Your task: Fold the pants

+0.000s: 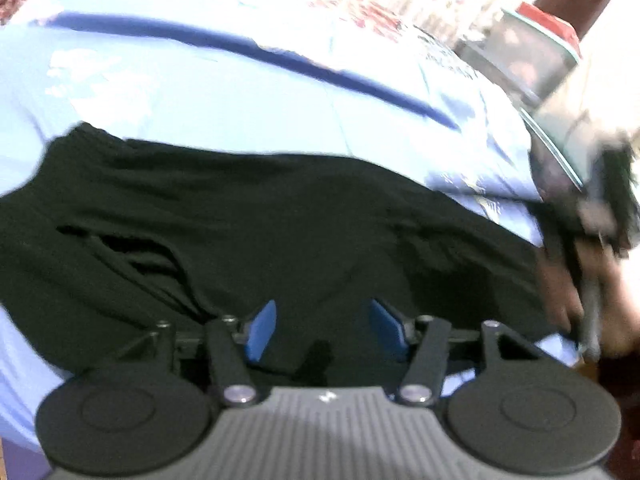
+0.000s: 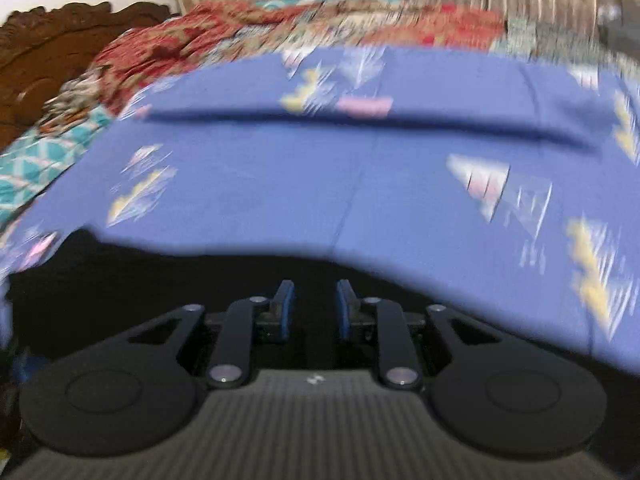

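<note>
step: regrip black pants [image 1: 260,216] on bed sheet [image 2: 280,184] | left tongs [image 1: 324,330] released above cloth | right tongs [image 2: 314,310] parted, grasping nothing | advice: pinch edges evenly, fold flat

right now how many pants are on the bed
1. The black pants lie spread across the blue bedsheet, below both grippers; the right wrist view shows them too. Others may lie out of view.

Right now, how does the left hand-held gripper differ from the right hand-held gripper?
The left hand-held gripper has its blue pads wide apart; the right hand-held gripper has its pads closer together, with a narrow gap. The left looks over most of the black pants; the right sees only their edge against the blue sheet. Both are over the pants, apparently gripping nothing.
</note>
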### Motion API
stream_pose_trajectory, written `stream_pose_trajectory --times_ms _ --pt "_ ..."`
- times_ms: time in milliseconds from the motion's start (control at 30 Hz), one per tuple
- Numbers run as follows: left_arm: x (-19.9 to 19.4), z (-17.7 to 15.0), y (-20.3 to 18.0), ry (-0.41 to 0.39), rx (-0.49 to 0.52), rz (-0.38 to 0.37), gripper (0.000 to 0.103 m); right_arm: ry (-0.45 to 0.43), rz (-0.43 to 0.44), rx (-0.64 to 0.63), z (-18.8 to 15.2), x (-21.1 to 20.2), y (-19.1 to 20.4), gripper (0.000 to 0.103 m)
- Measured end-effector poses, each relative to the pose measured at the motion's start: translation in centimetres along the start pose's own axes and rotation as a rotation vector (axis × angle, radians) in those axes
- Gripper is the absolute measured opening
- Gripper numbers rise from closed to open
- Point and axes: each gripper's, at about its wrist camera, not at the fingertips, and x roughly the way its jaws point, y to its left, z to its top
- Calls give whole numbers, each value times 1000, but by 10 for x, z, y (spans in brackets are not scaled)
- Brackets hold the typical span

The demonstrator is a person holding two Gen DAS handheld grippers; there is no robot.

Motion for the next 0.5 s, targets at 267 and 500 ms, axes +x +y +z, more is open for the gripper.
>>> stream_pose_trajectory --times_ms 267,500 --pt "26 -5 16 108 -7 124 55 75 11 143 -83 -29 -5 25" --pt "13 20 -40 22 94 7 56 -278 -192 507 -111 -137 -102 33"
